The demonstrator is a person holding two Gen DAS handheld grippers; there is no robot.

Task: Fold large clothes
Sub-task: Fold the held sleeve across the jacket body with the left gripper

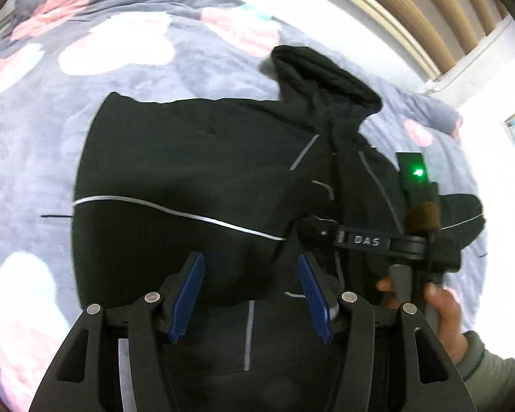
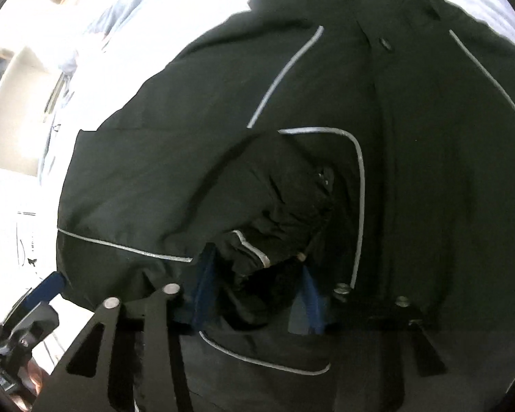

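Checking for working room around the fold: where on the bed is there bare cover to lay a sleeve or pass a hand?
Bare bed cover lies left of the black jacket, and beyond its hood toward the wall. It is crowded at the near right, where the right gripper has bunched fabric between its fingers beside the left gripper.

A: What fills the right wrist view?
B: A black jacket (image 2: 326,120) with thin grey reflective piping, spread over a pale bedcover (image 2: 147,17) that is washed out by glare

A: And the right gripper (image 2: 257,292)?
B: Its blue pads sit either side of a bunched cuff (image 2: 257,250) that carries a short curved grey stripe; the pads look to be closed on that fabric, though it is dark there

A: Anything else?
B: At the lower left edge, the left gripper (image 2: 41,295) shows a blue pad, off the jacket's edge
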